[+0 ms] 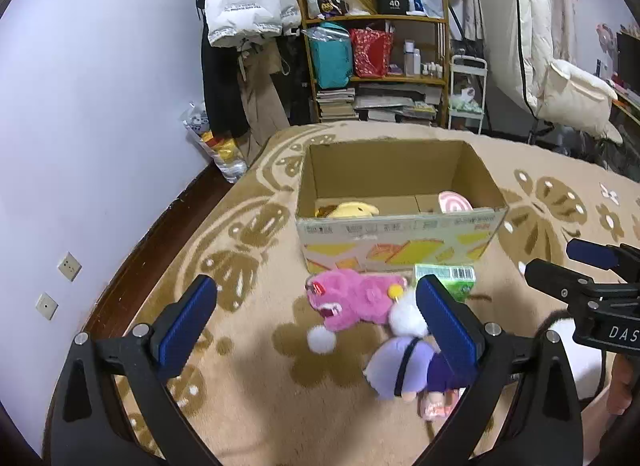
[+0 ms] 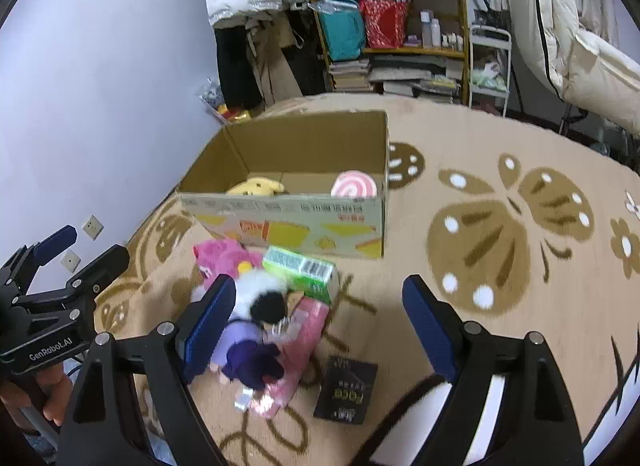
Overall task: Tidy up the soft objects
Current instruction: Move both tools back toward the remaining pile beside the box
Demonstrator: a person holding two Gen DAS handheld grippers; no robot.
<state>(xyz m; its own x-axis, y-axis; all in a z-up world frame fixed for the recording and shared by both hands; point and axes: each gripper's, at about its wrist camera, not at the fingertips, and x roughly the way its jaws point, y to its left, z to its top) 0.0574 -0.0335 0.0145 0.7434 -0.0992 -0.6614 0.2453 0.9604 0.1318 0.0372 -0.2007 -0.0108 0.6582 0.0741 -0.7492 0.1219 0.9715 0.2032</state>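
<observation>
An open cardboard box (image 1: 400, 244) (image 2: 288, 225) stands on the rug and holds a yellow plush (image 1: 352, 210) (image 2: 256, 187) and a pink swirl cushion (image 1: 454, 201) (image 2: 354, 184). In front of it lie a pink plush (image 1: 352, 300) (image 2: 224, 258), a white fluffy toy (image 1: 406, 316) (image 2: 260, 286) and a purple doll (image 1: 404, 366) (image 2: 248, 358). My left gripper (image 1: 316, 318) is open and empty above the pile. My right gripper (image 2: 320, 322) is open and empty over the toys; it also shows in the left wrist view (image 1: 560, 266).
A green carton (image 1: 452, 278) (image 2: 304, 272), a pink packet (image 2: 304, 342) and a black booklet (image 2: 346, 390) lie by the toys. A cluttered shelf (image 1: 376, 49), hanging coats and a white rack stand behind the box. The wall runs along the left.
</observation>
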